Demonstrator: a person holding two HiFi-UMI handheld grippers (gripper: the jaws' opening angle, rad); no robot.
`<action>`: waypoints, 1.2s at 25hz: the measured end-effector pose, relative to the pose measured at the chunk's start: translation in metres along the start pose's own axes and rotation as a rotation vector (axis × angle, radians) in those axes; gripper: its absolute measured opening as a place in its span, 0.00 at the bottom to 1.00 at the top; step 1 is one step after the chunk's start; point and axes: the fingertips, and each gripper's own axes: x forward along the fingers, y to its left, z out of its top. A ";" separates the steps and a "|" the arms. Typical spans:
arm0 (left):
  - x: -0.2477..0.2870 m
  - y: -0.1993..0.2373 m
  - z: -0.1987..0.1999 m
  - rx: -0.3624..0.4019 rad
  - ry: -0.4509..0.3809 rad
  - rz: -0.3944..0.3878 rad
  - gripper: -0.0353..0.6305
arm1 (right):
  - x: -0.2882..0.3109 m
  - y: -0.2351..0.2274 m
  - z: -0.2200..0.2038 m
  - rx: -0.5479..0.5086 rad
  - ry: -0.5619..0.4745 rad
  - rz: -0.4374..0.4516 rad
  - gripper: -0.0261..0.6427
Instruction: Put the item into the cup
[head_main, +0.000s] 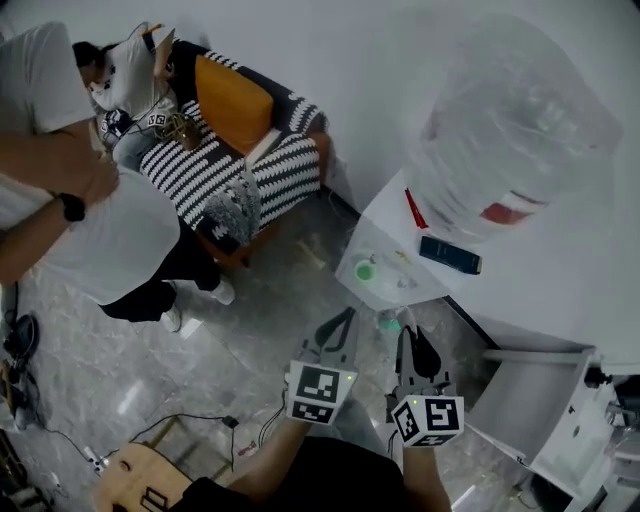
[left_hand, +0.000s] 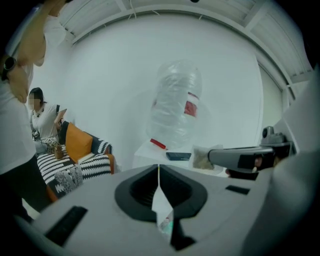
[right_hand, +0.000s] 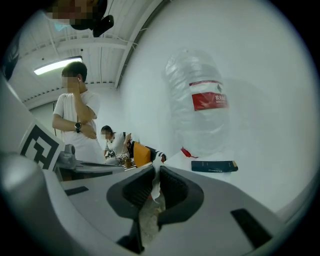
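White packet: thin, green-tinted at its lower end, pinched edge-on in the clenched left gripper. Grainy packet: pale, with brownish contents, pinched in the clenched right gripper. Only the gripper views show these grasps. Only the head view shows the clear cup, which stands on the white table ahead of both grippers and apart from them. Count: two packets, two grippers, one cup, one water jug, one dark box.

Left tool and right tool side by side near white table
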 end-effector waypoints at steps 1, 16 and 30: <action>0.004 0.001 -0.004 -0.009 0.003 0.001 0.08 | 0.004 0.000 -0.002 -0.001 0.007 0.003 0.11; 0.056 0.044 -0.085 -0.094 0.085 0.081 0.08 | 0.079 -0.026 -0.089 -0.014 0.143 -0.004 0.11; 0.109 0.060 -0.166 -0.135 0.161 0.099 0.08 | 0.139 -0.063 -0.168 0.027 0.213 -0.055 0.11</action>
